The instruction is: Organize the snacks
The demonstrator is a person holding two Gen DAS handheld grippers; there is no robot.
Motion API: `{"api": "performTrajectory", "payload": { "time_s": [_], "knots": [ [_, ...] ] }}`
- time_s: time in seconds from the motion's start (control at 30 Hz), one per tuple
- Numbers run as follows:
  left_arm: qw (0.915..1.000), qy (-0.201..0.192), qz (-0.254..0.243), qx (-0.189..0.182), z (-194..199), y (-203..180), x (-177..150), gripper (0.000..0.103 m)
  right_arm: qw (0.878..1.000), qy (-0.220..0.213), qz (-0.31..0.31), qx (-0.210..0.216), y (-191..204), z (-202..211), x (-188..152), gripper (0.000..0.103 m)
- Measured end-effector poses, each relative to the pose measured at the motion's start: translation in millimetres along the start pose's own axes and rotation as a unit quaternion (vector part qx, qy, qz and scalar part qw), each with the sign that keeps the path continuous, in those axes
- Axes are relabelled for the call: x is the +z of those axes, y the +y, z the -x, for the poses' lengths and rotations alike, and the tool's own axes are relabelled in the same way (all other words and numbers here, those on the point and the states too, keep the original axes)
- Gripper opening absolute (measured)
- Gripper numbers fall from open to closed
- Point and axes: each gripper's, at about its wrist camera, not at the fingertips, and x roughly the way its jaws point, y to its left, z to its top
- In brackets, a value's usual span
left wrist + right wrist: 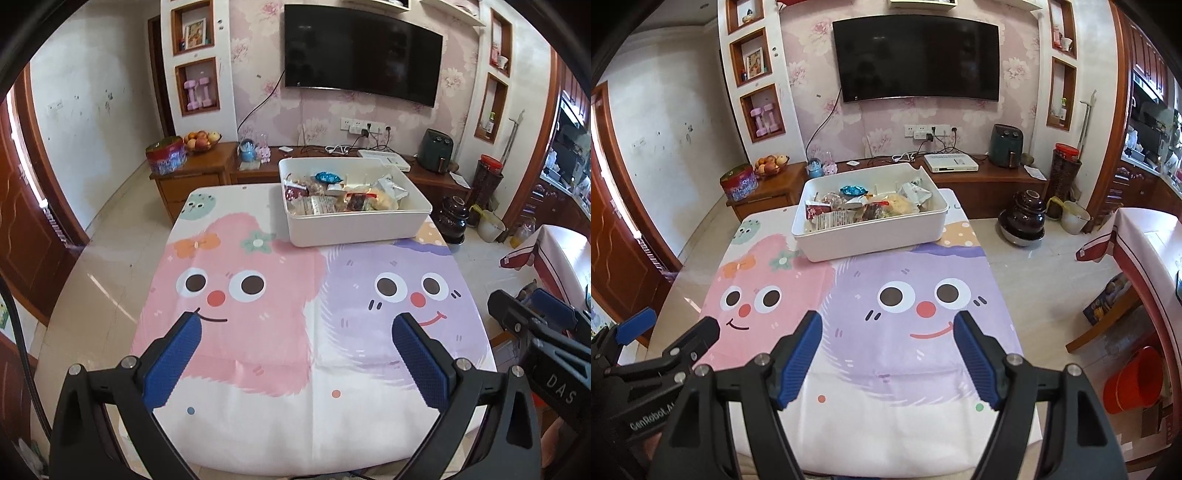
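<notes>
A white plastic bin (354, 227) stands at the far right of the table, and it also shows in the right wrist view (871, 242). Several wrapped snacks (343, 194) lie inside it, among them a blue-wrapped one (854, 190). My left gripper (297, 326) is open and empty, held above the near part of the table. My right gripper (888, 325) is open and empty, also above the near part, to the right of the left one. Both are well short of the bin. The right gripper (532, 314) shows at the edge of the left wrist view.
The table carries a cartoon cloth (258, 295) with pink and purple faces. Behind it are a wooden TV cabinet (990, 181) and a wall TV (916, 59). A dark jar (1023, 218) and an orange bucket (1134, 380) stand on the floor to the right.
</notes>
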Motion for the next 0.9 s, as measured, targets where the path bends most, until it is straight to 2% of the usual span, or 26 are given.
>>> {"api": "performTrajectory", "payload": {
  "time_s": [0.23,0.9],
  "knots": [
    [0.9998,0.016,0.007,-0.001,-7.8,3.4,-3.9,0.103,1.0,0.013,0.007,0.0,3.5,-7.8,-4.4,0.074],
    [0.9996,0.023,0.012,0.008,-15.6,9.8,-7.2,0.103,0.999,0.02,0.03,0.004,14.5,-12.5,-10.0,0.074]
  ]
}}
